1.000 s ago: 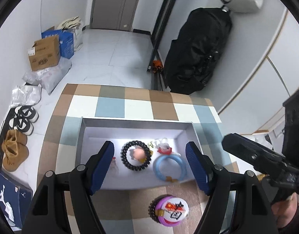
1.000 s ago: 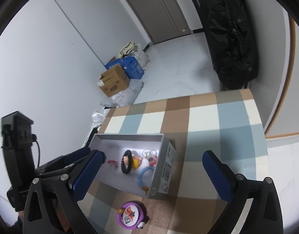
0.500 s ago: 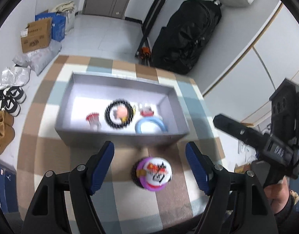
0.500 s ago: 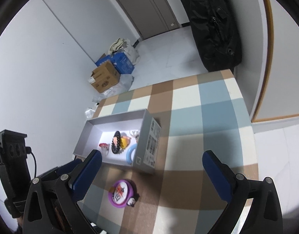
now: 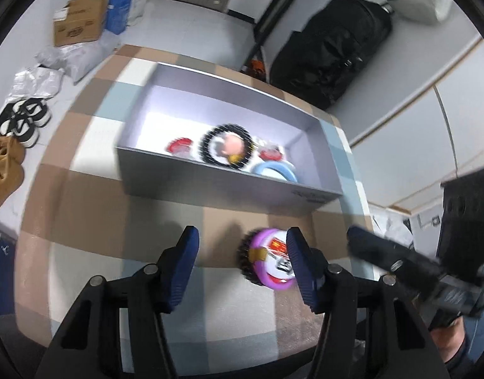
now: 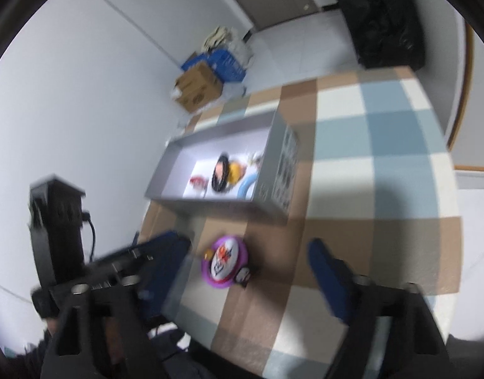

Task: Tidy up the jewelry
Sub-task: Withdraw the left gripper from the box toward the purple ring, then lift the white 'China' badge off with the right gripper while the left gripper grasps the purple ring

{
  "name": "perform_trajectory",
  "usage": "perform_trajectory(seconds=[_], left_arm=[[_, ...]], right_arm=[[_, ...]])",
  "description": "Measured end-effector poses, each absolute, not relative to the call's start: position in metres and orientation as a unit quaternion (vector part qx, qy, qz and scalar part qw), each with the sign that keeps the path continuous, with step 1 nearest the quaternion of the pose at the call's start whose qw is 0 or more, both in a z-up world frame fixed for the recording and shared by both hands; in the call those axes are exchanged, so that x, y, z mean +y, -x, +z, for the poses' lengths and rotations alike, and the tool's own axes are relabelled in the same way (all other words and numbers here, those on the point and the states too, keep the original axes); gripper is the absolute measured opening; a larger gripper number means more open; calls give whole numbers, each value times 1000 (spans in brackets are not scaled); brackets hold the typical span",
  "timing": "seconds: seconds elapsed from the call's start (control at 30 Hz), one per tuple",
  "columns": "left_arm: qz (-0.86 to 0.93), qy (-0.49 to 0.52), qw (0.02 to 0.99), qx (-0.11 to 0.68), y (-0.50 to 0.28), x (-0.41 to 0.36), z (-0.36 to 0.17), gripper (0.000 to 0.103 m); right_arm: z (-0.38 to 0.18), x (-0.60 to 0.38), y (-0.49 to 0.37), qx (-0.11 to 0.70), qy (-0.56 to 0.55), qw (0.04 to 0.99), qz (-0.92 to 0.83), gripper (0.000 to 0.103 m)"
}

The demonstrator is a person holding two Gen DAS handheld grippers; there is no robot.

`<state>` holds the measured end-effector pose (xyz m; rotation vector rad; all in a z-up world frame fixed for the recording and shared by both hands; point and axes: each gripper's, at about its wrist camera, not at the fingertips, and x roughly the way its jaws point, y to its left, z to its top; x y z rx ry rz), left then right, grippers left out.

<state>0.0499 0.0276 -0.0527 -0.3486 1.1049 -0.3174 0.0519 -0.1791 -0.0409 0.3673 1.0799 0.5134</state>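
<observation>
One grey box [image 5: 229,186] at 12 o'clock holds roughly five trinkets, blurred. One purple disc [image 5: 273,265] lies outside. Left gripper [image 5: 243,262] and right gripper [image 6: 251,262]: both parted, empty.

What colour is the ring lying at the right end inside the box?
Light blue ring; the left wrist view shows it best.
</observation>
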Motion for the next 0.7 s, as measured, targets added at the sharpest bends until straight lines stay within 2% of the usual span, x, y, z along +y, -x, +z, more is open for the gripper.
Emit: perform_trajectory(seconds=[0.17,0.33,0.4,0.47,0.6,0.7], left_arm=[[-137,174,819,529,-50,35,-57,52],[-135,171,813,540,-51,36,-63,52],[-134,175,812,541,-51,39,-62,52],[-134,182,811,540,-51,42,-62,52],[-135,196,807,540,-53,44,-61,52],[-138,199,805,542,-54,41,-62,52]], right_arm=[[-51,-160,-51,522,-152,799,256,54],[-56,-142,-54,531,-127,797,260,50],[-58,-134,-55,535,-112,797,256,41],[-56,-129,-54,534,-92,801,253,24],[-53,-124,-50,524,-57,814,244,11],[-54,-127,-50,527,-62,812,244,7]])
